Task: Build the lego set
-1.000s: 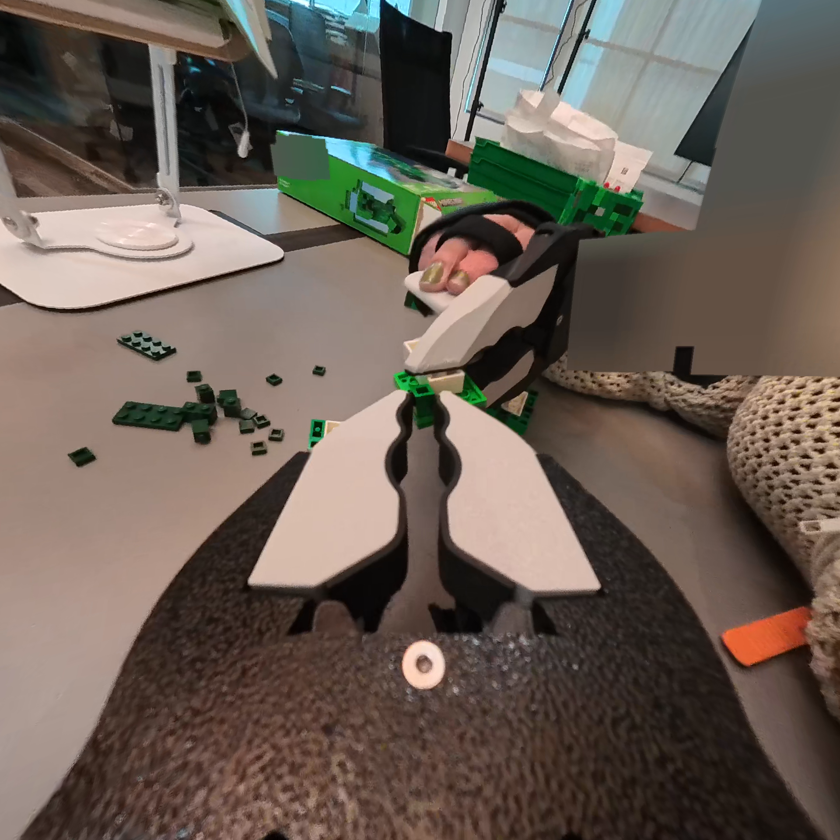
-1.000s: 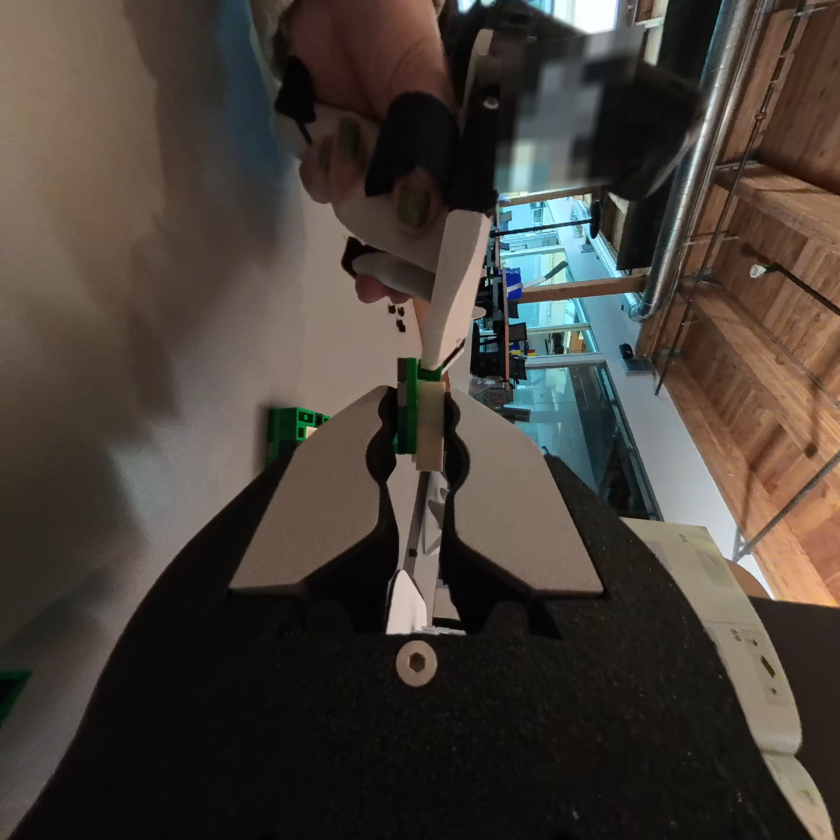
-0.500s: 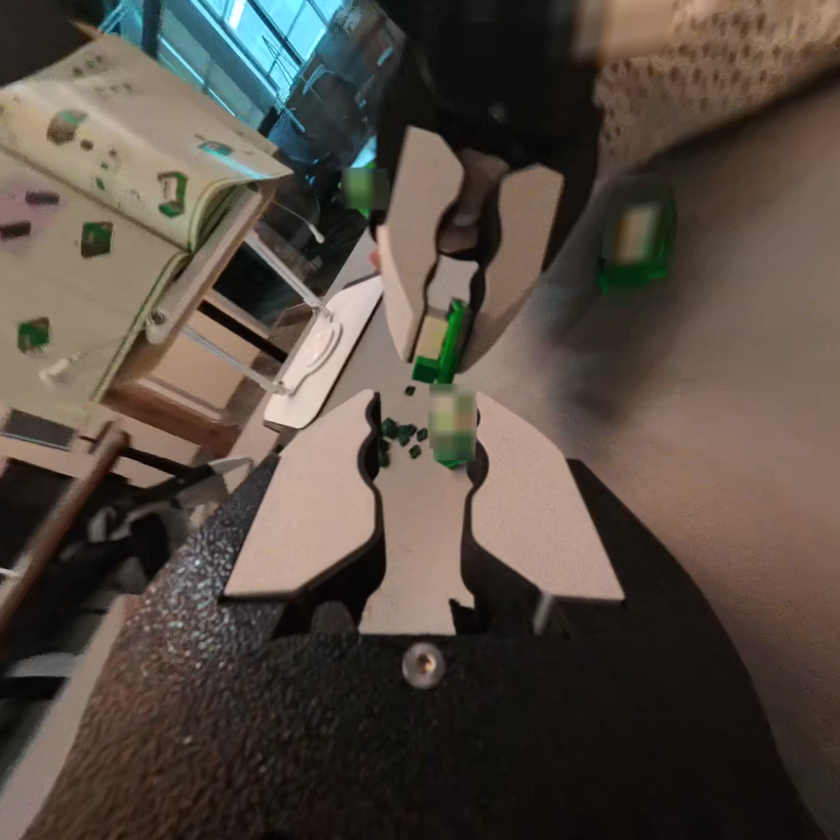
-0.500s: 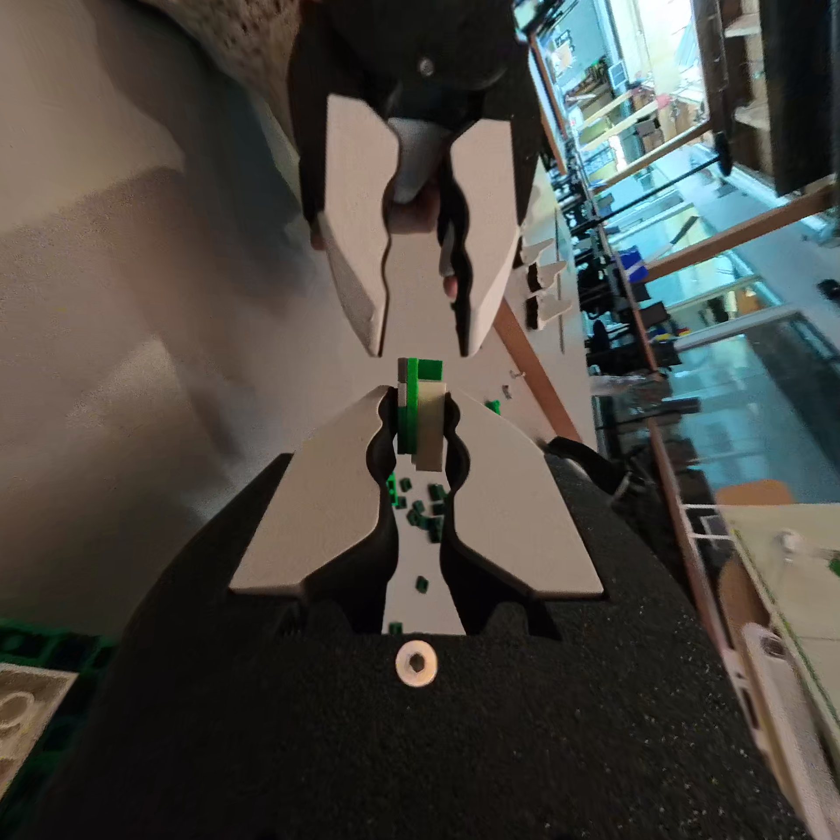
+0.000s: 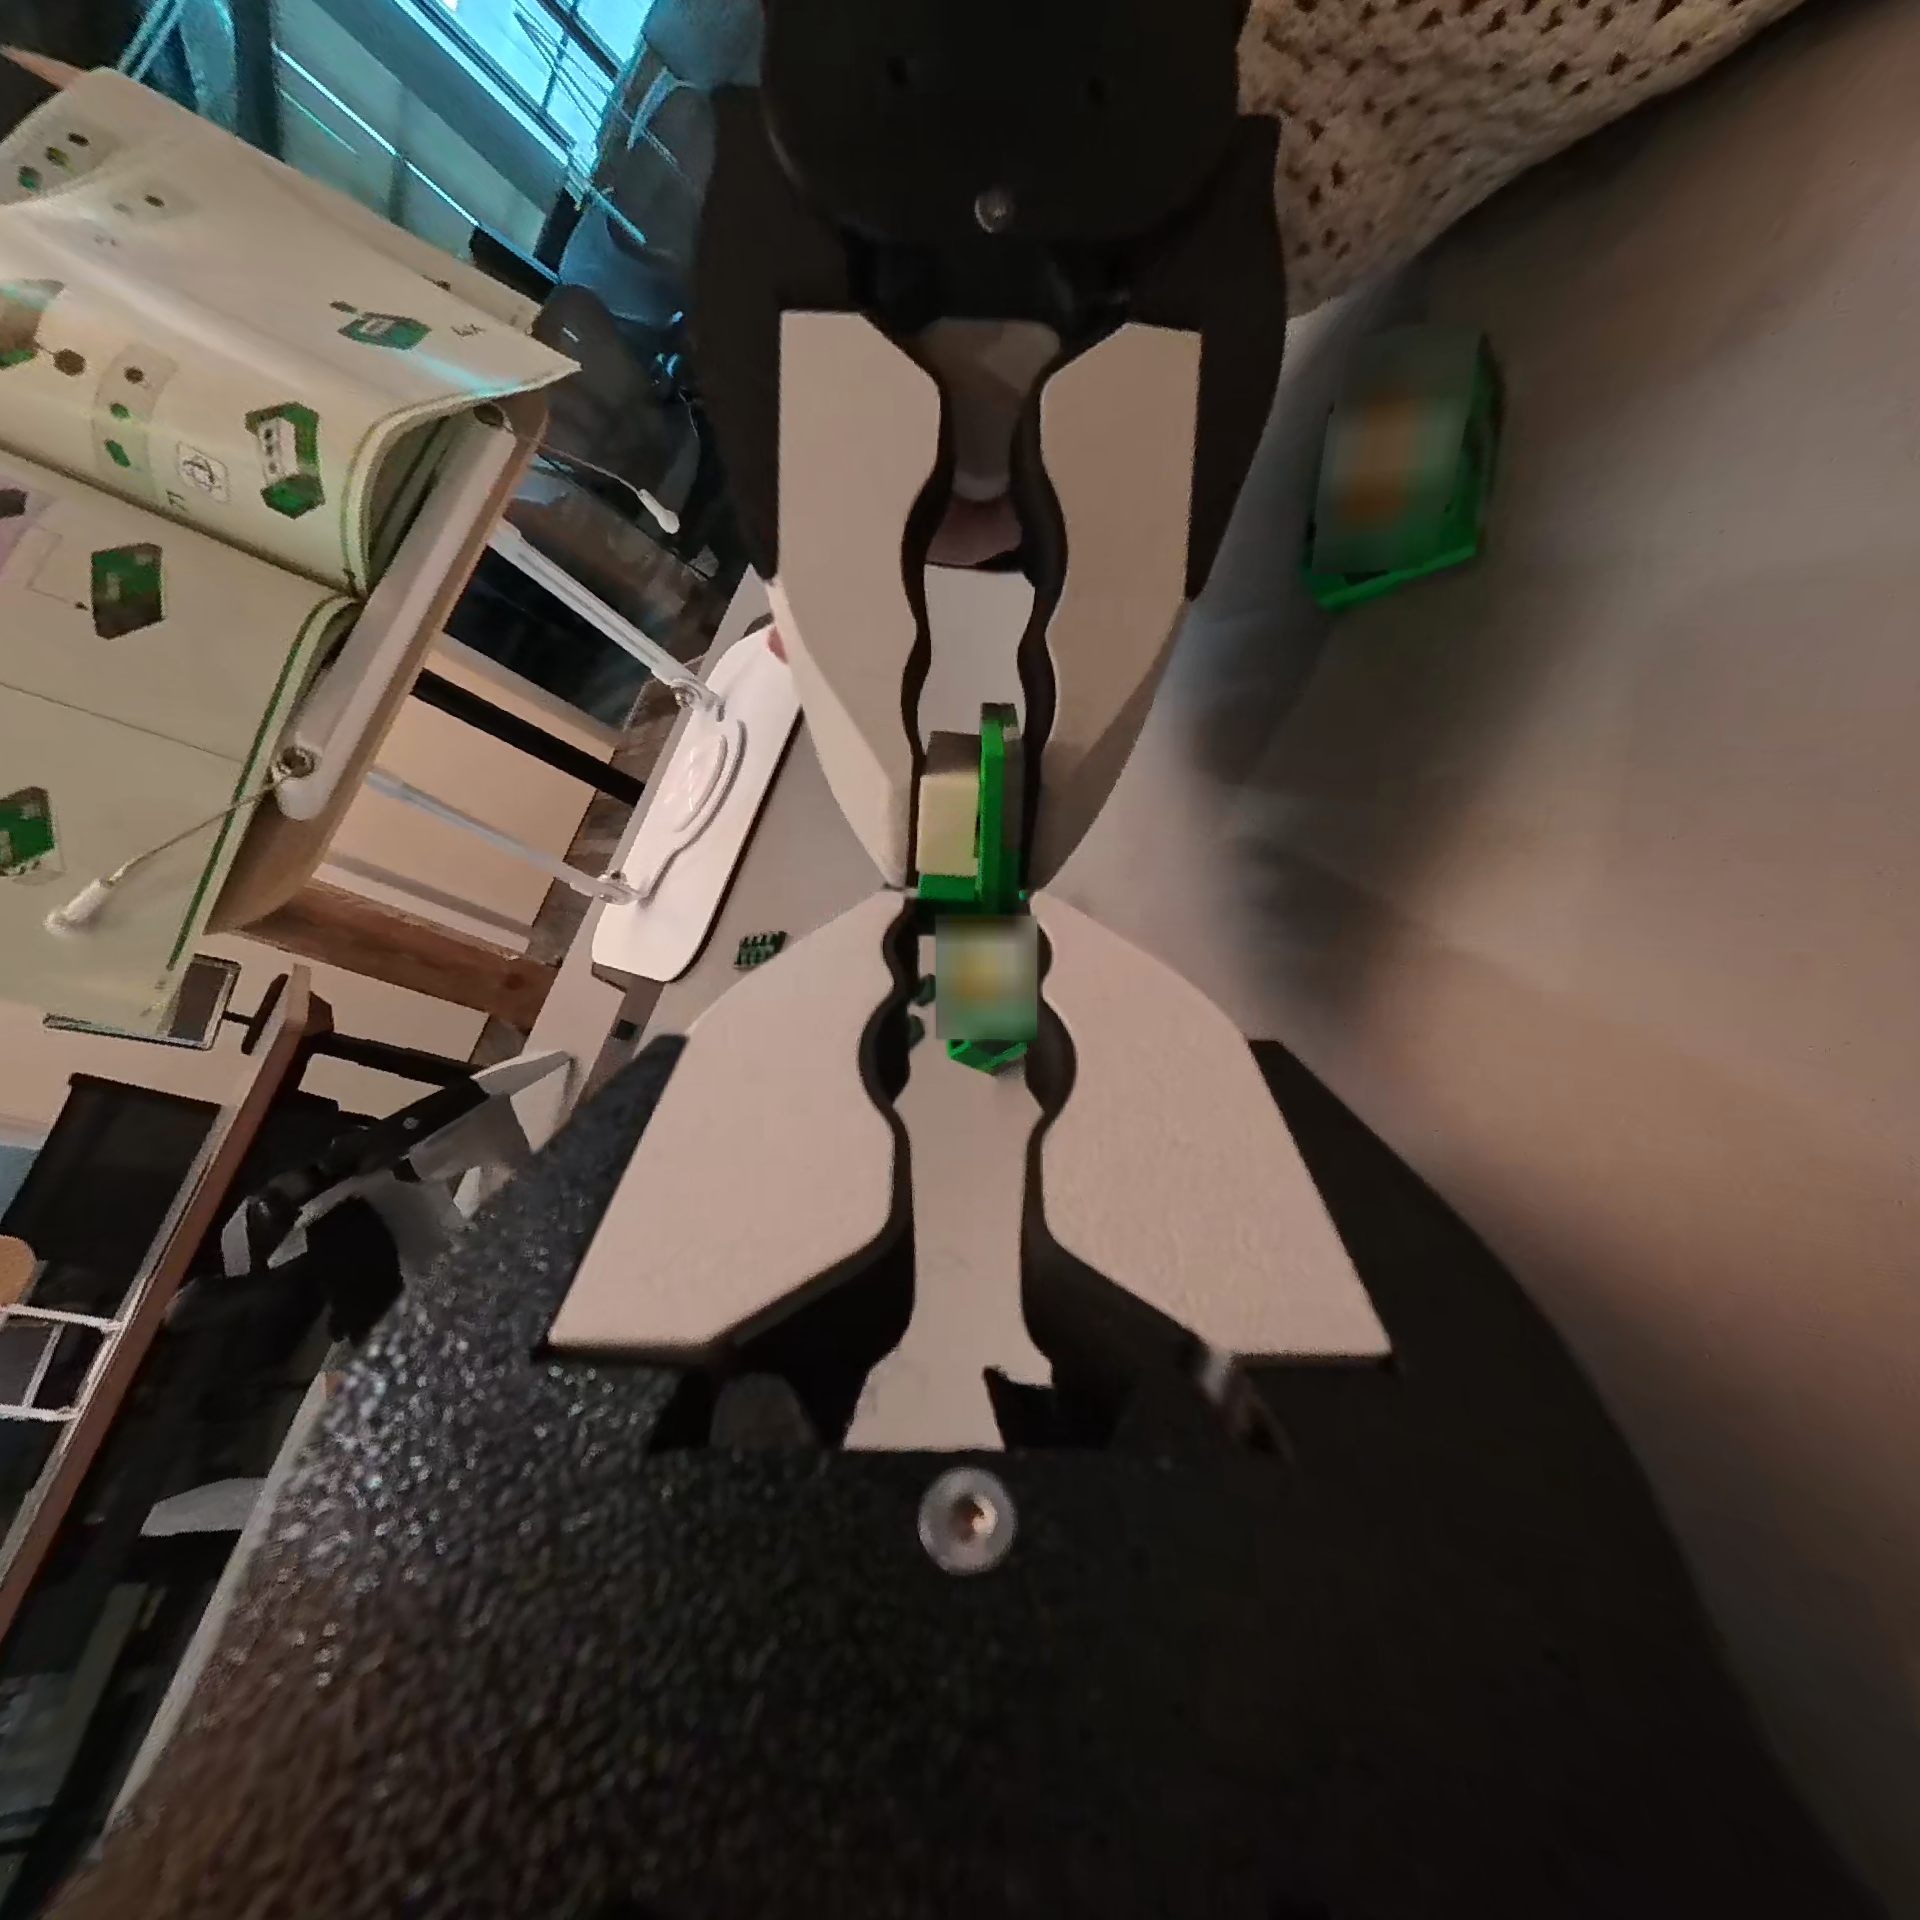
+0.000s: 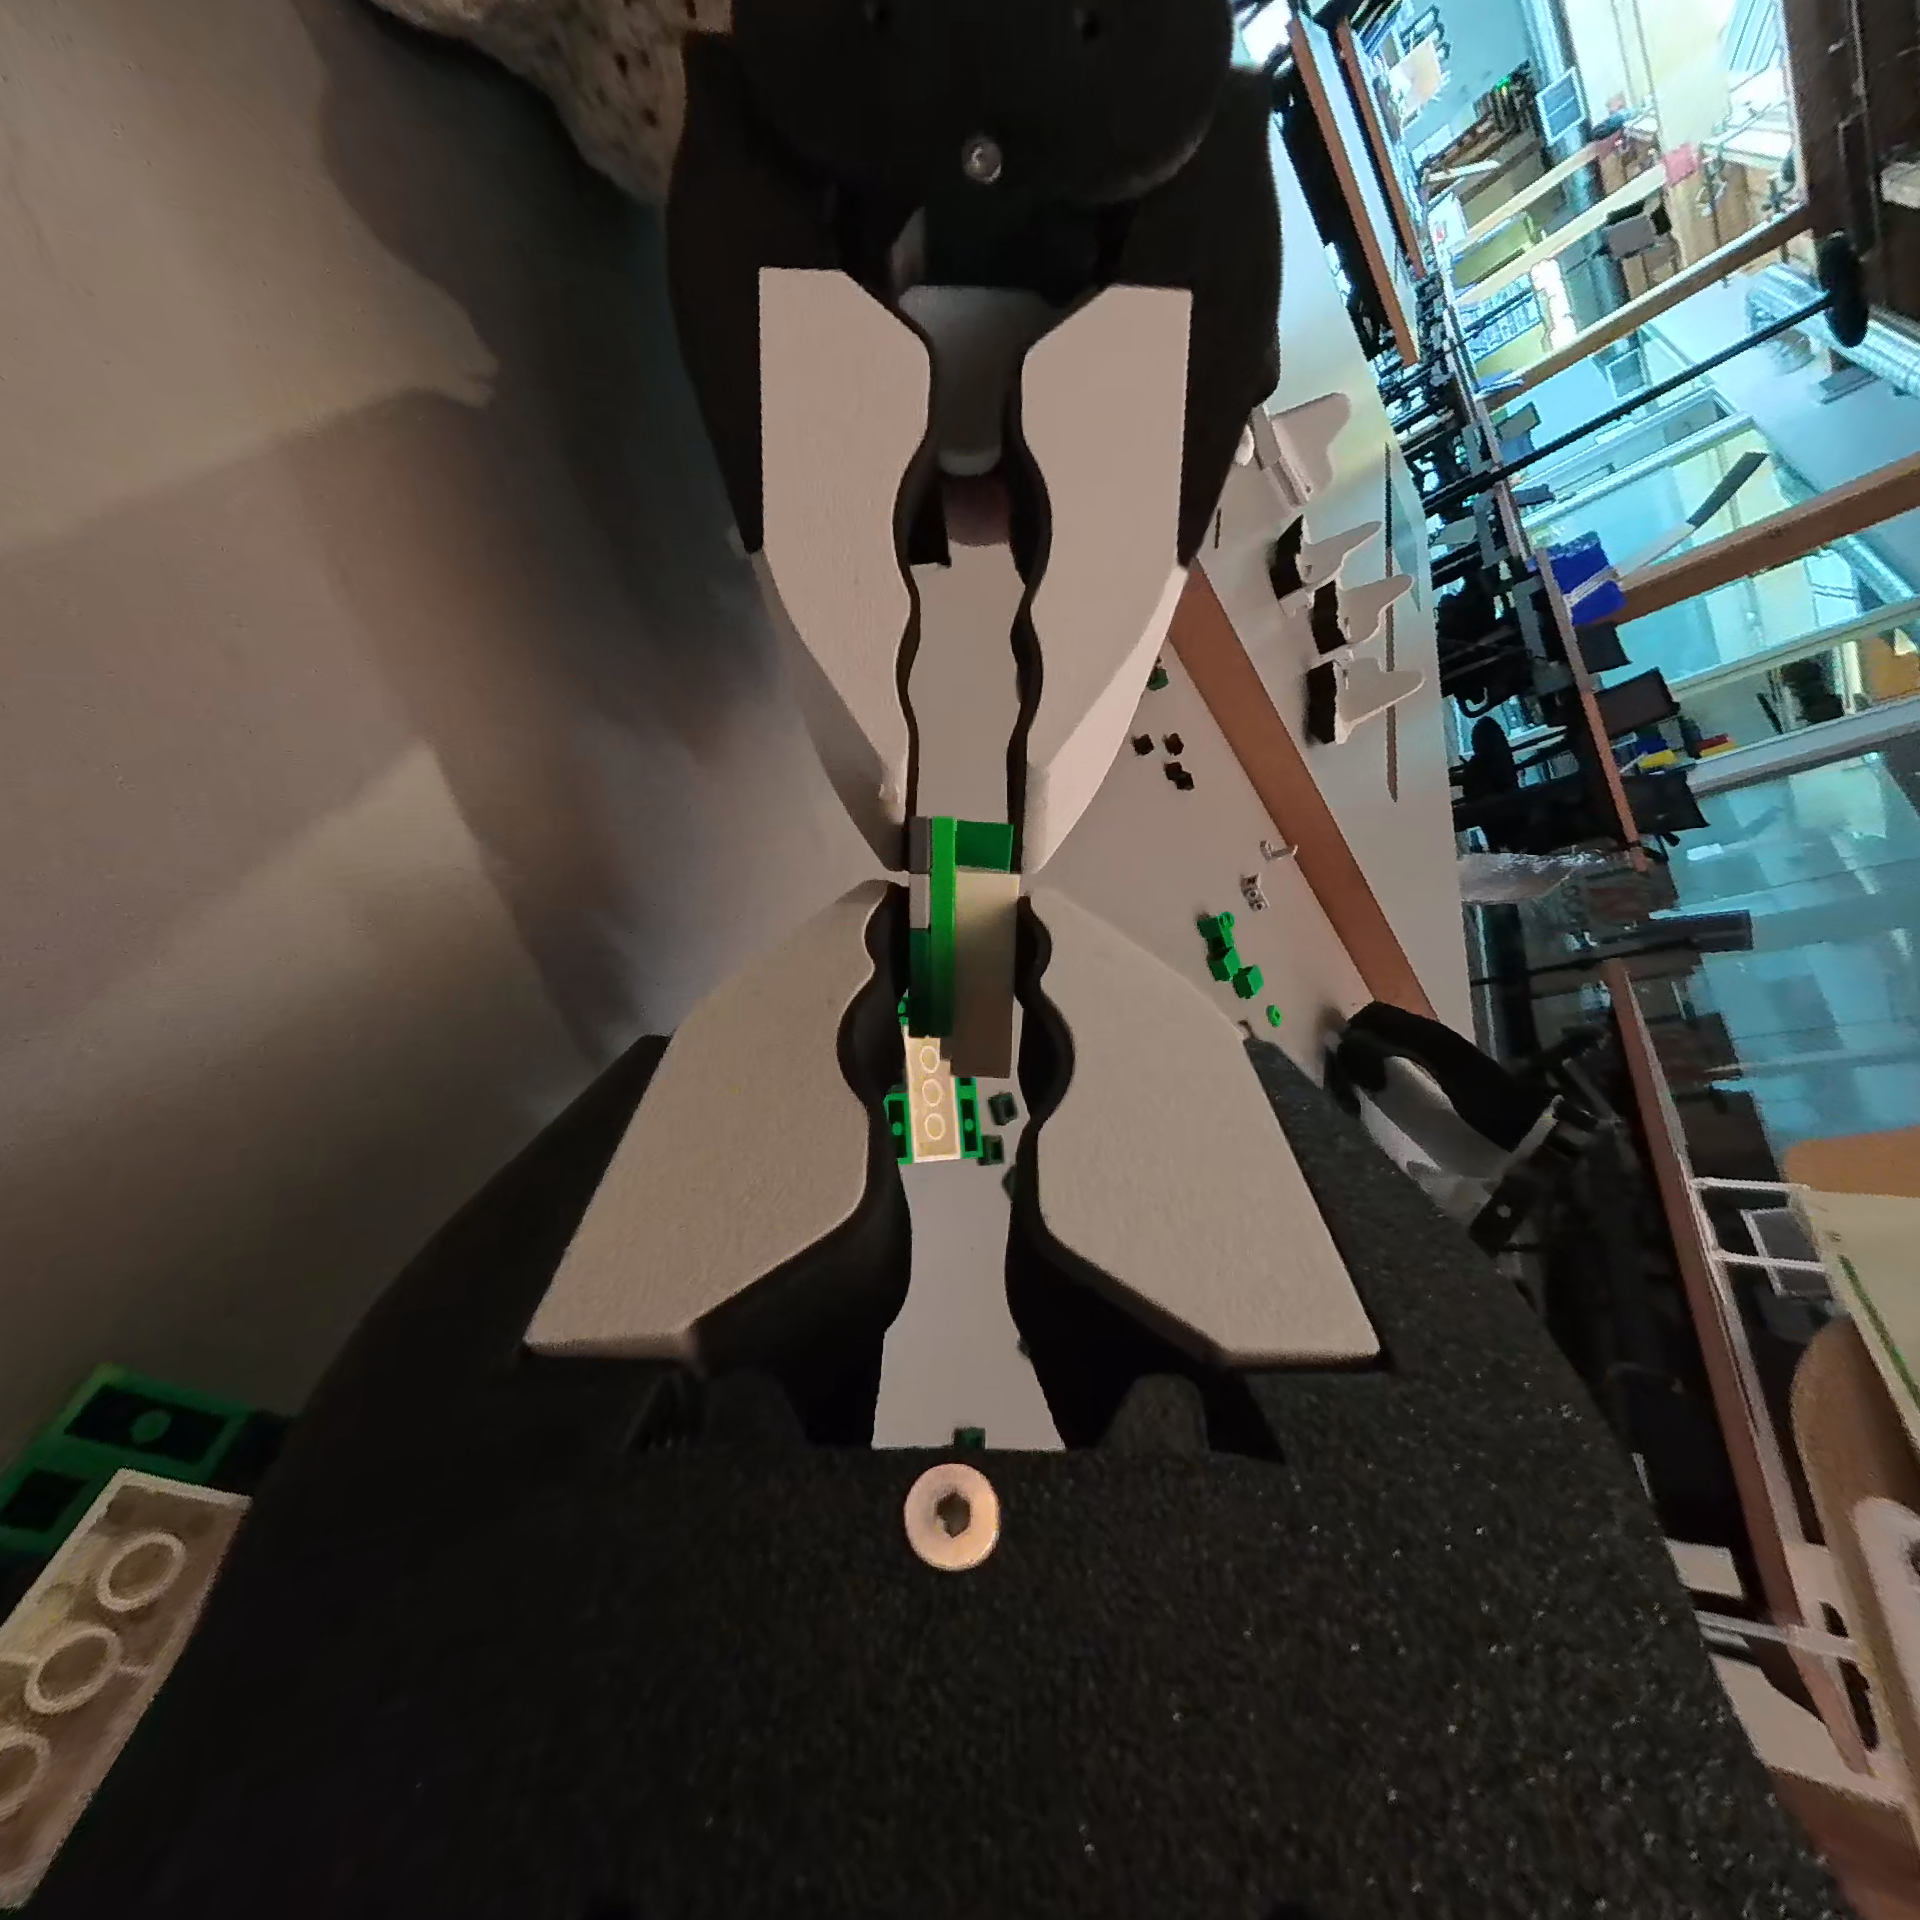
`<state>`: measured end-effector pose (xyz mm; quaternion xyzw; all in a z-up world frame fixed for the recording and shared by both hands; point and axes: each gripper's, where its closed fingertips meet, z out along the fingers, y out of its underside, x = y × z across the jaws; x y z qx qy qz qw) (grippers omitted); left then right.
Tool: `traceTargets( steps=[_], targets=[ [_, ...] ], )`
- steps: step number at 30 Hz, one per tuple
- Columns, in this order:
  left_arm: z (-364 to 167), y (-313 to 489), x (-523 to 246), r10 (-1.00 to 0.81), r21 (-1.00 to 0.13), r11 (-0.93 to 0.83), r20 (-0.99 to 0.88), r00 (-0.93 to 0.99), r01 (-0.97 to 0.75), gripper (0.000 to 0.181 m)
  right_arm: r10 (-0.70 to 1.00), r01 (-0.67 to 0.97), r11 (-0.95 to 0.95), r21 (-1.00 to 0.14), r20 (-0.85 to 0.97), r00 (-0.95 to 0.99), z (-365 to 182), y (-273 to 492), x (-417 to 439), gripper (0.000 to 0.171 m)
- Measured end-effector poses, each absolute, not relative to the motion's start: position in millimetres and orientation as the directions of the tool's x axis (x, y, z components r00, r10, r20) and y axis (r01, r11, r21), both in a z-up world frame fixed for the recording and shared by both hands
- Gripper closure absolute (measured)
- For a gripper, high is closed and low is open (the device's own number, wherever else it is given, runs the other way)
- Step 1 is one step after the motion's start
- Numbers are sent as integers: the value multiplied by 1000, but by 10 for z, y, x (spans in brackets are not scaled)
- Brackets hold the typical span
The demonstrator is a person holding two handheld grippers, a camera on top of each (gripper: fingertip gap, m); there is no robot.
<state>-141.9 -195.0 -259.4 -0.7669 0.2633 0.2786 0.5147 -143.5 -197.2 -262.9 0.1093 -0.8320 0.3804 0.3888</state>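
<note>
My two grippers meet tip to tip above the grey table (image 5: 1558,1039), both rolled on their sides. My right gripper (image 6: 956,894) is shut on a small green and tan lego assembly (image 6: 982,956), which also shows in the left wrist view (image 5: 951,821). My left gripper (image 5: 966,914) has its jaws closed to the same narrow gap around the assembly's free green end. The left gripper shows opposite in the right wrist view (image 6: 966,852), and the right gripper shows opposite in the left wrist view (image 5: 971,883).
A green build with a tan top (image 6: 104,1558) lies on the table close by, and another lies under the grippers (image 6: 930,1117). Loose green pieces (image 6: 1226,956) are scattered farther off. An instruction booklet (image 5: 208,468) sits on a white stand (image 5: 707,810). A knit sleeve (image 5: 1455,104) is behind. Left and right tips are no more than a few centimetres apart.
Both grippers have rolled onto their sides and turned to face each other. The left gripper let go, opened, came in tip to tip and narrowed its jaws on the assembly's end.
</note>
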Motion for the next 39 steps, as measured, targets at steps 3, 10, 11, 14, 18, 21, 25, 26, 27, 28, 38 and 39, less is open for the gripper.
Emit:
traceTargets(
  steps=[3,10,11,14,18,21,25,26,27,28,38,39],
  targets=[
    [-2607,-1948,-1449,-114,-629,-372,-699,706,-683,165,124,-457,699,-551,722,-681,-2640,-1962,-1456,153],
    [-2674,-1932,-1522,-102,-566,-455,-734,671,-688,165,120,-411,758,-507,727,-676,-2701,-1930,-1518,153],
    [-2681,-1934,-1522,-106,-560,-459,-736,669,-689,166,120,-406,758,-511,720,-683,-2713,-1932,-1516,153],
    [-2688,-1934,-1532,-105,-554,-472,-737,667,-686,166,126,-396,761,-514,716,-687,-2720,-1931,-1525,153],
    [-2665,-1907,-1577,-48,-601,-465,-716,696,-650,165,145,-396,768,-503,739,-658,-2695,-1904,-1573,153],
    [-2629,-1911,-1666,20,-666,-475,-662,749,-575,164,176,-405,776,-483,783,-597,-2645,-1865,-1643,153],
    [-2524,-1923,-1699,93,-848,-391,-422,902,-357,146,187,-428,803,-415,857,-480,-2577,-1797,-1728,153],
    [-2492,-1916,-1681,100,-891,-357,-335,937,-281,143,184,-436,807,-398,872,-455,-2559,-1792,-1734,153],
    [-2474,-1912,-1676,105,-917,-337,-262,959,-213,139,181,-442,811,-384,883,-434,-2540,-1790,-1737,153],
    [-2471,-1905,-1675,111,-933,-325,-203,973,-157,136,187,-452,810,-374,895,-404,-2504,-1790,-1741,153],
    [-2509,-1790,-1575,119,-963,-269,-26,993,7,141,110,-472,843,-257,942,-316,-2515,-1851,-1720,153],
    [-2518,-1789,-1578,121,-962,-272,-20,992,13,143,108,-467,847,-254,942,-316,-2523,-1849,-1726,153]
  ],
)
